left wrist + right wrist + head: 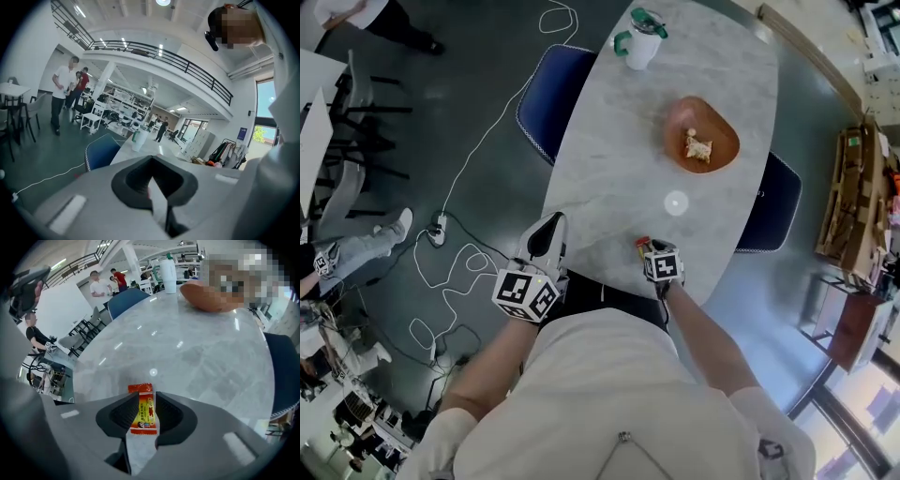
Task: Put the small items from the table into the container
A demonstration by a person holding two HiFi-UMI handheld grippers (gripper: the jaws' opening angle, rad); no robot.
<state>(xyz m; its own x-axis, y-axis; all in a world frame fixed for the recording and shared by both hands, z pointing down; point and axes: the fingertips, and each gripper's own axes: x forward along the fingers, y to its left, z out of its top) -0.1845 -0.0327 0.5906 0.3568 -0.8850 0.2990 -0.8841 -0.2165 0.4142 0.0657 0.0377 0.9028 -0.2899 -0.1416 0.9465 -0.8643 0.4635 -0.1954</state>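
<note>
A red and yellow snack packet point(142, 414) lies flat on the marble table point(619, 159) near its front edge. My right gripper point(143, 401) points steeply down over it, open, one jaw on each side of the packet. In the head view the packet point(642, 242) peeks out beside that gripper point(645, 249). An orange bowl point(722, 155) sits farther back on the right and holds a pale snack point(697, 147). My left gripper point(546, 234) hovers at the table's front left edge. Its jaws point(151, 161) meet, with nothing between them.
A white mug with a green lid point(639, 42) stands at the table's far end. Blue chairs sit at the left point(546, 98) and the right point(769, 202) of the table. A white cable point(459, 187) trails over the dark floor. People stand far off to the left point(63, 93).
</note>
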